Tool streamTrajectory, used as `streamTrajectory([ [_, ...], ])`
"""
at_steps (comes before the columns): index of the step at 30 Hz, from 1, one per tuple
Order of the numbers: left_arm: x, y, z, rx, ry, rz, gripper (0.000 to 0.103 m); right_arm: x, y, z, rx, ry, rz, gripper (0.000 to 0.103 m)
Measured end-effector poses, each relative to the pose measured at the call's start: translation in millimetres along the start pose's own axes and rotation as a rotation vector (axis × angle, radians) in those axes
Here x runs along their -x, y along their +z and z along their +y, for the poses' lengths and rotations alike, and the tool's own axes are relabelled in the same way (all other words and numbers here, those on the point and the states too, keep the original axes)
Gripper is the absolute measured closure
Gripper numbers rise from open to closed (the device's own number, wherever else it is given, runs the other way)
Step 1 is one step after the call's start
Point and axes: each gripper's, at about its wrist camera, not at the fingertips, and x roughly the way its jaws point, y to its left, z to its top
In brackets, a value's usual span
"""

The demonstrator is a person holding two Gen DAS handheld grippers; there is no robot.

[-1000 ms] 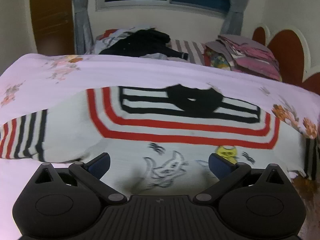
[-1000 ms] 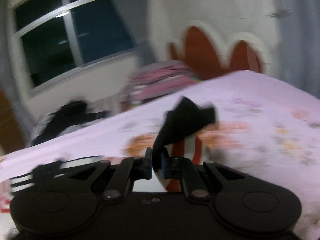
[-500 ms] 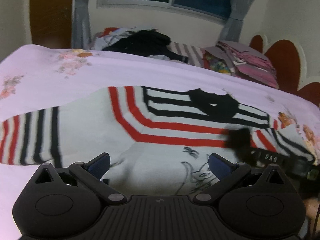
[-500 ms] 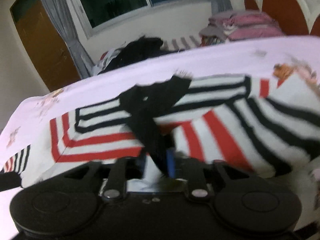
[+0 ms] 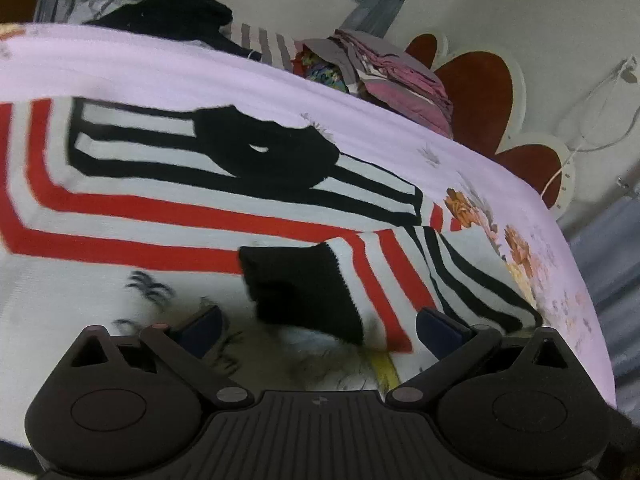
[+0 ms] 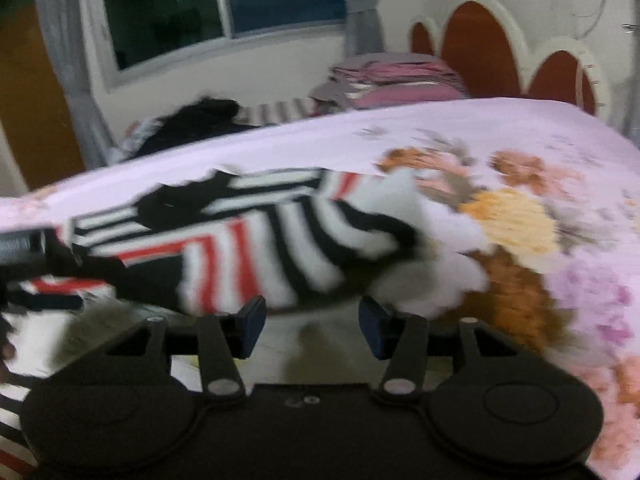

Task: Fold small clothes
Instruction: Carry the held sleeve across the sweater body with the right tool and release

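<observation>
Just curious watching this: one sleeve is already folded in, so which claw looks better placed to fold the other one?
Probably left. The left claw hangs open over the sweater, whose unfolded side runs off its left edge; the right claw, opening, faces the folded sleeve.

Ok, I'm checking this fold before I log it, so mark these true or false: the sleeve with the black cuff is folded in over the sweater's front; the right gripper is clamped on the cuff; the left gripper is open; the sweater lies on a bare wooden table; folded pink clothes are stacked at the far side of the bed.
1. True: the sleeve with the black cuff lies across the front of the sweater.
2. False: the right gripper has nothing between its jaws, which are opening.
3. True: the left gripper is open and holds nothing.
4. False: the sweater lies on a pink floral bedsheet.
5. True: the folded pink clothes sit near the headboard.
</observation>
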Motion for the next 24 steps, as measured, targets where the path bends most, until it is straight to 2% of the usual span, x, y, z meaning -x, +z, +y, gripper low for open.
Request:
streamTrajectory([
  [2,-10.0,0.6,-0.8,0.029,-0.010,-0.006,0.001,-6.3,-1.9,-12.1,-0.029,-0.019,0.016,0.051],
  [4,-15.9,-2.2,-4.3,0.034,-0.011,-0.025,0.028,-11.3,-6.0,-20.5,-0.044,-0.044,0.022,0.051],
  [5,-19.6,-3.7,-5.4,0.021,-0.022,-0.009,0.051,-14.8,-5.7,-24.1,-0.053,-0.048,0.026,0.051],
  [6,-24.1,-5.3,-6.7,0.019,-0.021,0.007,0.056,-18.1,-5.4,-26.9,-0.059,-0.050,0.026,0.051],
  [7,-25.0,-7.2,-6.9,0.021,-0.017,0.001,0.056,-22.0,-4.1,-29.1,-0.063,-0.058,0.028,0.051],
  [8,-25.1,-8.0,-7.6,0.018,-0.015,-0.007,0.062,-24.8,-3.0,-29.8,-0.061,-0.063,0.030,0.051],
  [9,-24.3,-7.2,-8.8,0.009,-0.011,-0.014,0.080,-26.8,-1.4,-30.8,-0.062,-0.064,0.031,0.051],
  [10,-24.7,-5.7,-9.3,0.007,-0.024,-0.011,0.091,-31.2,-0.3,-31.8,-0.065,-0.063,0.035,0.050],
  [11,-23.2,-4.0,-9.2,0.011,-0.035,-0.012,0.097,-36.6,0.8,-32.6,-0.068,-0.063,0.045,0.050],
  [14,-6.9,6.9,-11.6,0.014,-0.073,-0.078,0.097,-48.1,3.7,-31.9,-0.082,-0.048,0.058,0.050],
  [16,11.3,17.8,-9.9,0.022,-0.093,-0.140,0.097,-56.0,5.6,-28.0,-0.075,-0.038,0.067,0.055],
  [18,33.6,27.9,-3.7,0.019,-0.089,-0.210,0.098,-61.8,7.3,-24.9,-0.071,-0.036,0.070,0.078],
  [21,56.4,35.6,22.8,0.034,-0.029,-0.267,0.098,-66.9,11.1,-22.8,-0.079,-0.041,0.066,0.080],
  [24,59.0,34.2,54.6,0.044,0.063,-0.254,0.098,-66.2,12.0,-20.6,-0.076,-0.028,0.057,0.083],
])
